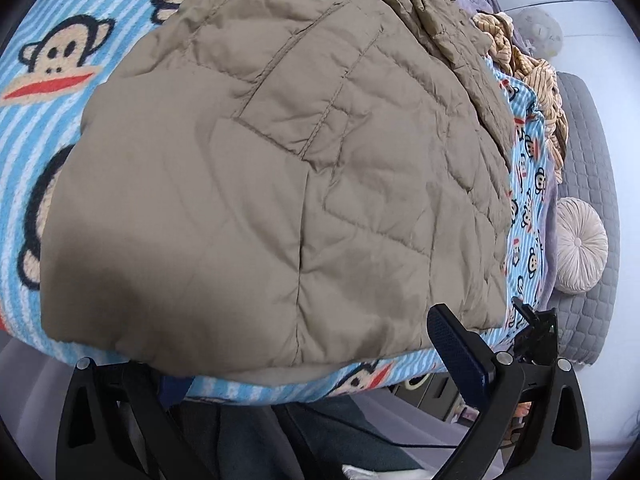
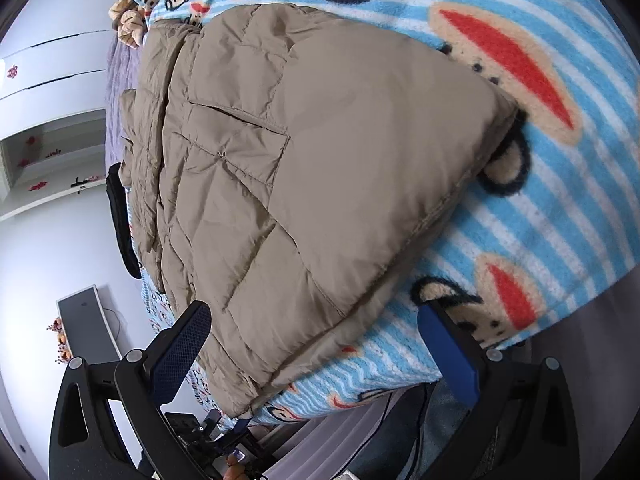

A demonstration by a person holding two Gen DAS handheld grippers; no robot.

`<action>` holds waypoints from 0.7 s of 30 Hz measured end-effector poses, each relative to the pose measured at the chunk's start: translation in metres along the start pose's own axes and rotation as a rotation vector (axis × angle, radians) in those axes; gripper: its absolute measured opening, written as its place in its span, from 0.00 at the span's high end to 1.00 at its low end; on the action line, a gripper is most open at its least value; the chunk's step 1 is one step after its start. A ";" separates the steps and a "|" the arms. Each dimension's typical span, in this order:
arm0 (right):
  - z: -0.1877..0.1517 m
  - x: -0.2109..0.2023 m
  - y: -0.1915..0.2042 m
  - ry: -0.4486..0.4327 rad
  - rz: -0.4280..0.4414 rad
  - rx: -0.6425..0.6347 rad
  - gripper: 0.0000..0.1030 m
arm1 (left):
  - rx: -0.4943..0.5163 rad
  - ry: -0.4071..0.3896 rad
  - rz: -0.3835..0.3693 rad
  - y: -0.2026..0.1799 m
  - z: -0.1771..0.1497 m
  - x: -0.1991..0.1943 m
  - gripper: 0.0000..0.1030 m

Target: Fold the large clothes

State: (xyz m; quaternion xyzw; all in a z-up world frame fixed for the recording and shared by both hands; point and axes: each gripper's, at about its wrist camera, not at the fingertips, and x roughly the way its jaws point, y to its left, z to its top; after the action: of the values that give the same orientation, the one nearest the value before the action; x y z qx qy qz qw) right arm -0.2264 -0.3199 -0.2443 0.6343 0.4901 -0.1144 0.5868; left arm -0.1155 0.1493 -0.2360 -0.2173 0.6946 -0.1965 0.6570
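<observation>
Folded beige puffer jacket [image 1: 280, 184] on the monkey-print blanket [image 2: 540, 220].
The left tool [image 1: 304, 364] and the right tool [image 2: 316, 340] are both spread wide at 6 o'clock, gripping nothing.

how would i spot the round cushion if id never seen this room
Start at the monkey-print blanket under the tan quilted jacket. Beyond the blanket's far edge lies a grey quilted mat. On it sits the round cushion: pale cream, pleated, with a centre button.
</observation>
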 end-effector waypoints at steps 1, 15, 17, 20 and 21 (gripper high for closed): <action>0.002 0.003 -0.001 0.000 -0.001 0.005 0.00 | -0.009 -0.007 0.003 -0.001 0.004 0.001 0.01; 0.011 0.003 -0.009 -0.030 0.048 0.050 0.90 | 0.089 -0.149 0.025 -0.035 0.028 -0.043 0.87; 0.013 -0.003 0.007 -0.039 0.053 -0.006 0.91 | 0.124 -0.183 0.022 -0.048 0.033 -0.058 0.87; 0.019 -0.015 0.038 -0.051 0.054 -0.101 0.91 | 0.158 -0.232 0.010 -0.066 0.044 -0.080 0.87; 0.021 -0.019 0.049 -0.056 0.052 -0.134 0.91 | 0.167 -0.251 0.008 -0.073 0.050 -0.087 0.87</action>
State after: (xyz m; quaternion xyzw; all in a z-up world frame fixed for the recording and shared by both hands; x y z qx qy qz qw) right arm -0.1899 -0.3391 -0.2058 0.6029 0.4632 -0.0838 0.6441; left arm -0.0592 0.1380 -0.1266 -0.1819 0.5892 -0.2224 0.7552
